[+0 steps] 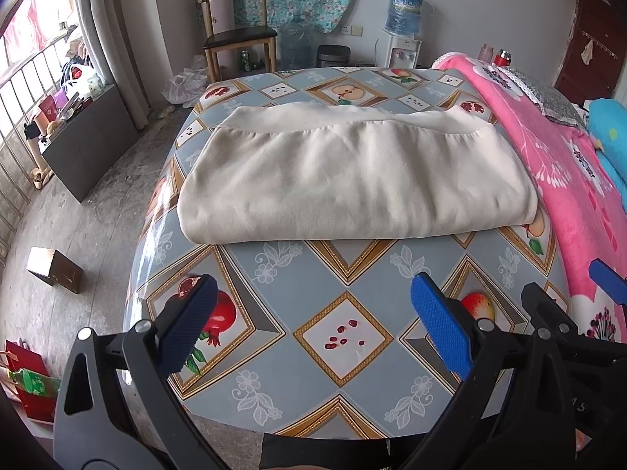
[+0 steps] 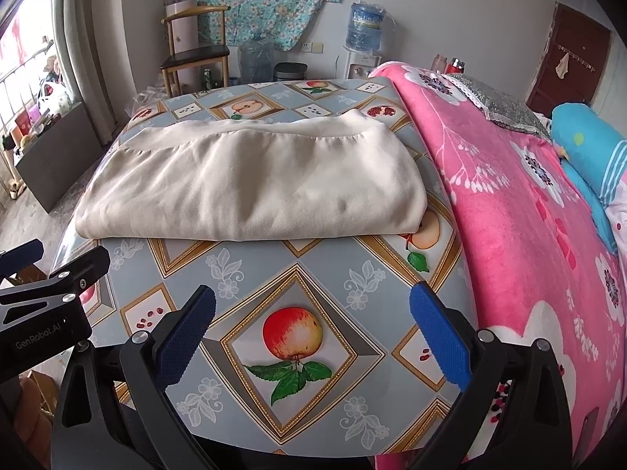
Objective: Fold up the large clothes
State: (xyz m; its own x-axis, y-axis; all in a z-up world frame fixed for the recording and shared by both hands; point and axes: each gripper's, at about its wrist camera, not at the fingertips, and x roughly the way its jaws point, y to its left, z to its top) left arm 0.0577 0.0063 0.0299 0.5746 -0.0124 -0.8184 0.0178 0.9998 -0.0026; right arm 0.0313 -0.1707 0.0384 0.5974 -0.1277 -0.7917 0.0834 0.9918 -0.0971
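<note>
The left gripper [image 1: 313,323] hangs just above the near end of the table [image 1: 274,274], its 2 blue-padded fingers [image 1: 441,325] spread wide with nothing between them. The right gripper [image 2: 313,331] is level with it and just to its right, jaws equally wide and empty; each tool shows at the edge of the other's view.

Ahead of both grippers, well apart from the fingertips, a cream sweatshirt [image 1: 352,172] lies folded into a broad rectangle on the fruit-patterned tablecloth [image 2: 294,274]. Its smooth folded edge faces the grippers and its ribbed hem band [image 1: 345,123] runs along the far side. The garment lies flat, with soft creases across the top layer, and neither gripper touches it.

To the right of the right gripper, a pink floral blanket [image 2: 509,235] covers a bed that meets the table's side, and a blue pillow [image 2: 588,149] lies farther right on it.

Beyond the sweatshirt, against the far wall, stand a wooden chair [image 1: 239,35] and a water dispenser [image 1: 403,19] carrying a blue bottle. Left of the left gripper, a small cardboard box [image 1: 55,268] sits on the concrete floor.
</note>
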